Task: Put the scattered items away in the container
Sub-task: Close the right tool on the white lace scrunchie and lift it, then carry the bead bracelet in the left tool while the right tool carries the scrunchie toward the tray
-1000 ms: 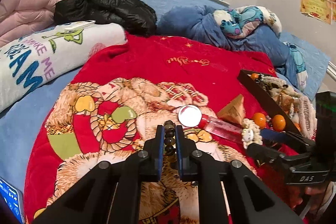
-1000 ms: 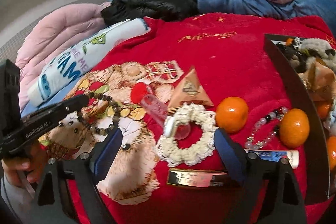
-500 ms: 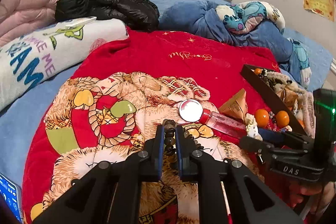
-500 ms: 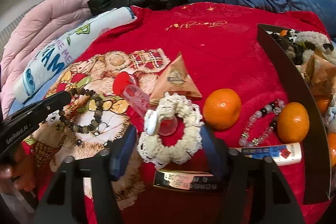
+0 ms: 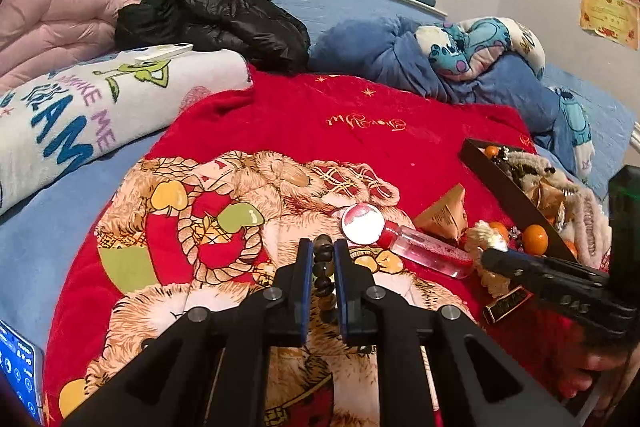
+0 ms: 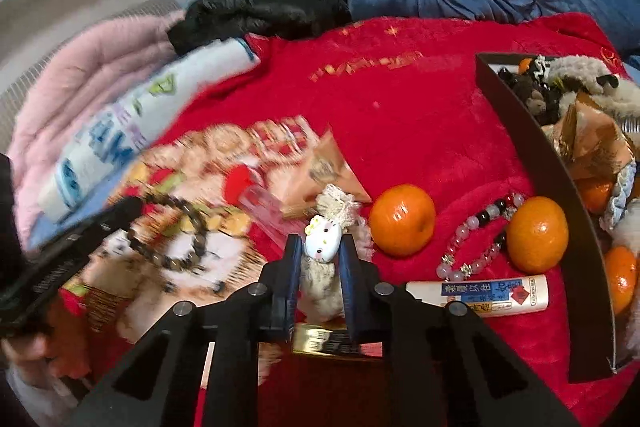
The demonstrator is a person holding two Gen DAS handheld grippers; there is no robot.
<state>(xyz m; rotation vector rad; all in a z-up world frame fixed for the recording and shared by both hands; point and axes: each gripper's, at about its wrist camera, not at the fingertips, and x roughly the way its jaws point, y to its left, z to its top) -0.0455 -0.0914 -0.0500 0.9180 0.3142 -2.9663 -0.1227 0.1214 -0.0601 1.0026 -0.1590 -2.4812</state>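
Right gripper [image 6: 320, 251], jaws just closed on the scrunchie [image 6: 322, 269]; tray [image 6: 516, 115] lies to its right. Left gripper [image 5: 323, 259] pinches the bracelet [image 5: 324, 267], farther off

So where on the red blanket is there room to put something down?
The bare stretch of red blanket between the gold writing, the brown box and the oranges is free. Down by the oranges, pink bead bracelet, white tube and triangle packet it is crowded, and the box is stuffed.
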